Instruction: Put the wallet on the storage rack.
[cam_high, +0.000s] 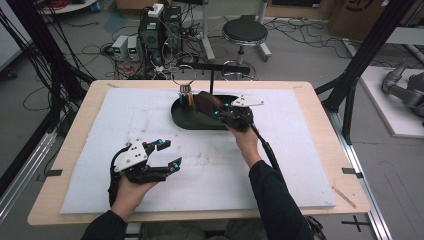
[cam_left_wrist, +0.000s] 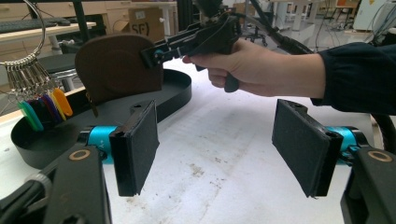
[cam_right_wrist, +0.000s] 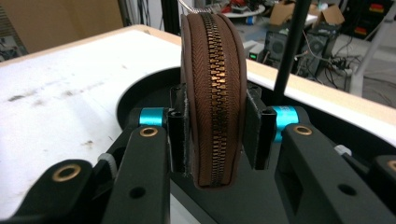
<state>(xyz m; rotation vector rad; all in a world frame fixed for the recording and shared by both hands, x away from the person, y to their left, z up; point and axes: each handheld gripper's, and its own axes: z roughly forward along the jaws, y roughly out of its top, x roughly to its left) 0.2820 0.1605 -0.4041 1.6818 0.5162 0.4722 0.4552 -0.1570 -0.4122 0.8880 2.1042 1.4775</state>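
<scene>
Nearest to us in the high view, the left hand-held gripper (cam_high: 168, 154) rests low over the white foam mat (cam_high: 150, 190) that covers the wooden counter (cam_high: 75, 135), its two black padded jaws spread wide with nothing between them; in the left gripper view we see bare, scuffed mat in the gap. Farther back, the right hand-held gripper (cam_high: 212, 111) reaches into the shallow black oval tray (cam_high: 182, 120) near the counter's far edge. There its jaws are clamped on the round brown leather zip pouch (cam_right_wrist: 212, 93), one pad pressed to each flat side, the brass zipper edge facing us. The pouch stands upright on its edge over the tray. Just beside it hangs a metal ring of coloured key tags (cam_left_wrist: 44, 105).
</scene>
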